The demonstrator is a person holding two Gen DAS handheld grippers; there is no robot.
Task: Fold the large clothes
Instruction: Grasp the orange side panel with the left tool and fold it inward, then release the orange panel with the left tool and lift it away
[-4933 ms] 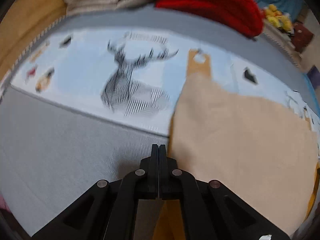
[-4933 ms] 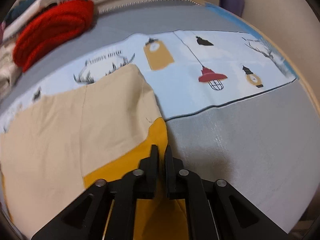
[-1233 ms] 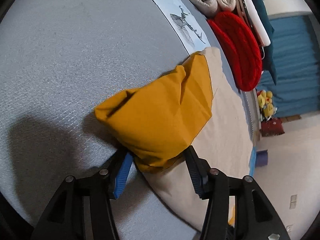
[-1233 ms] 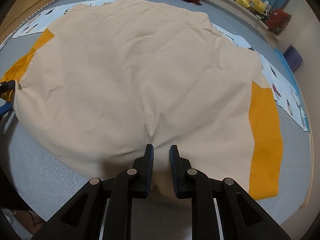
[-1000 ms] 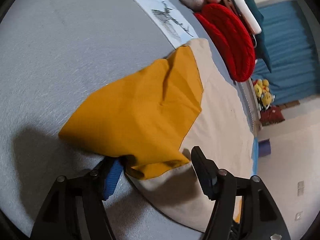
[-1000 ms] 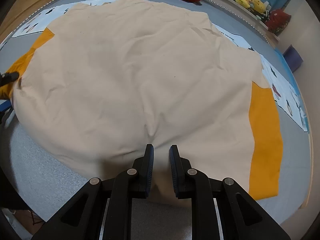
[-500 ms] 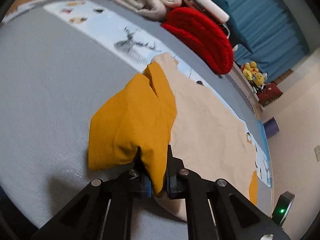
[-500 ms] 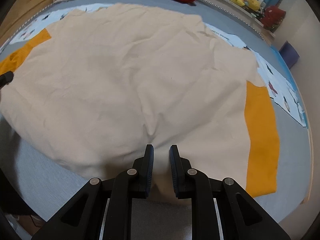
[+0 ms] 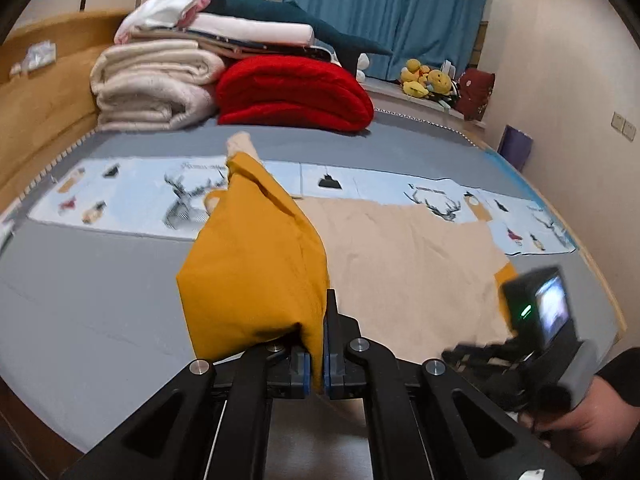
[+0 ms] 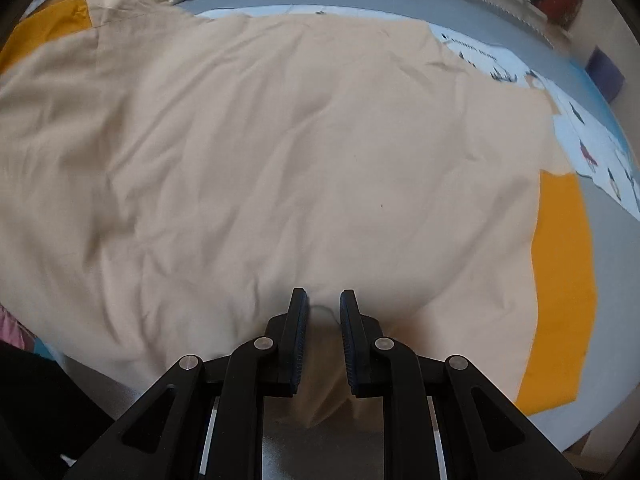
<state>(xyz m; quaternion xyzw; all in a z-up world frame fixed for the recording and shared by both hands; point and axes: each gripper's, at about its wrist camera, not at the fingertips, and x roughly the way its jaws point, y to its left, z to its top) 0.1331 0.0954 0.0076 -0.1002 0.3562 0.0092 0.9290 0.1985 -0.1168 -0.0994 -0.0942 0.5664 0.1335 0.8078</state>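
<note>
From the left wrist view, the left gripper [image 9: 316, 364] is pinched tight on the mustard sleeve [image 9: 256, 264], which stands up in a peak off the bed [image 9: 88, 304] — likely raised so it can be carried in over the beige shirt [image 9: 404, 272], whose body lies flat across the grey cover and its printed strip. The sleeve hides the shoulder behind it, and the right gripper [image 9: 480, 354] shows only as a blur with its camera, held in a hand [image 9: 588, 436] at the edge. From the right wrist view, the right gripper [image 10: 323, 320] stands narrowly apart with a bunch of the shirt's near hem between its fingers [image 10: 298, 332] — seemingly pinning that edge; whether the pads truly press I can't tell. The far sleeve [image 10: 560, 276] lies flat on the right; the lifted one is cut off at upper left.
</note>
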